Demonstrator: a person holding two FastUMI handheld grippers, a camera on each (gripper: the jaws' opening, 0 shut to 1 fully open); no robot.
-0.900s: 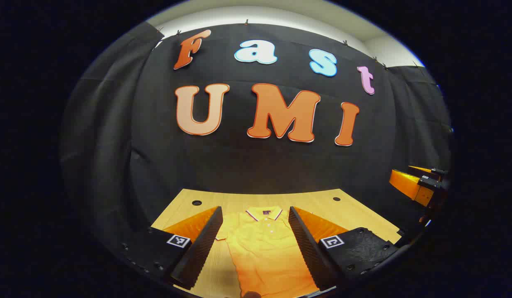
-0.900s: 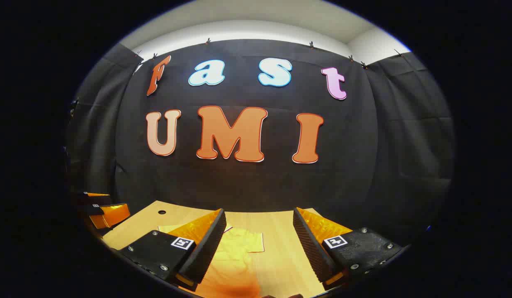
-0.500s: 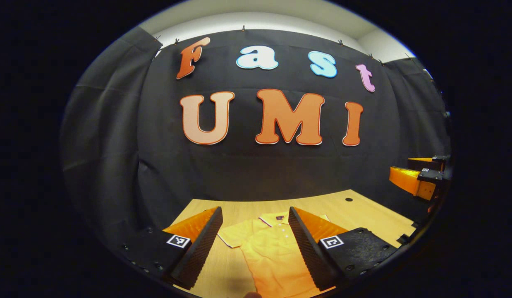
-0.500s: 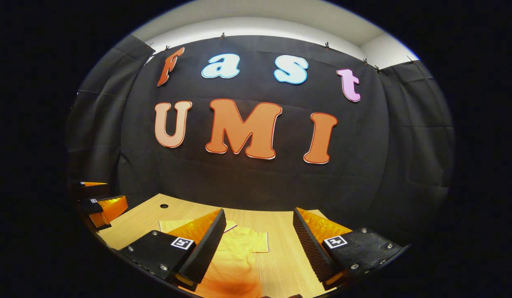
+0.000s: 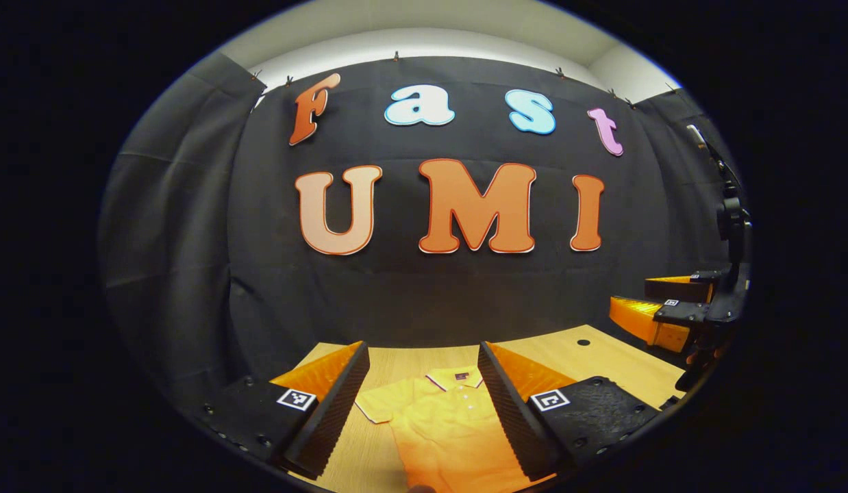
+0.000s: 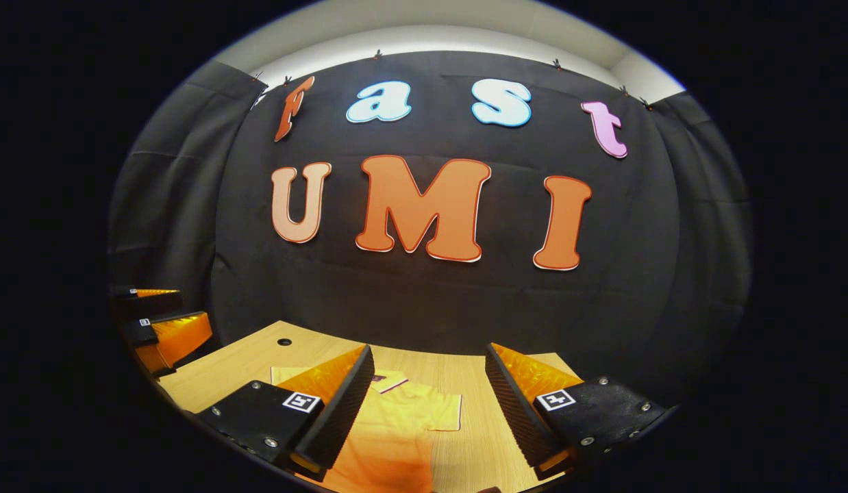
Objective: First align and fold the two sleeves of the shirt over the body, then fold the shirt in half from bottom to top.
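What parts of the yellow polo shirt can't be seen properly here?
- Left gripper view: the polo shirt's hem is cut off by the picture's lower edge; its far sleeve is hidden behind the left hand-held gripper.
- Right gripper view: the right hand-held gripper covers the collar's left side.

Left gripper [image 5: 422,411]: 2 wedge-shaped fingers with ribbed inner faces, each seated in a black block. Each block carries 1 square black-and-white marker on top and small round screws along its outer edge.

Right gripper [image 6: 427,411]: same build, 2 ribbed wedge fingers, 2 black blocks, 1 square marker per block, silver screw heads at the block corners. Its black body [image 5: 729,274] rises behind its 2 fingers.
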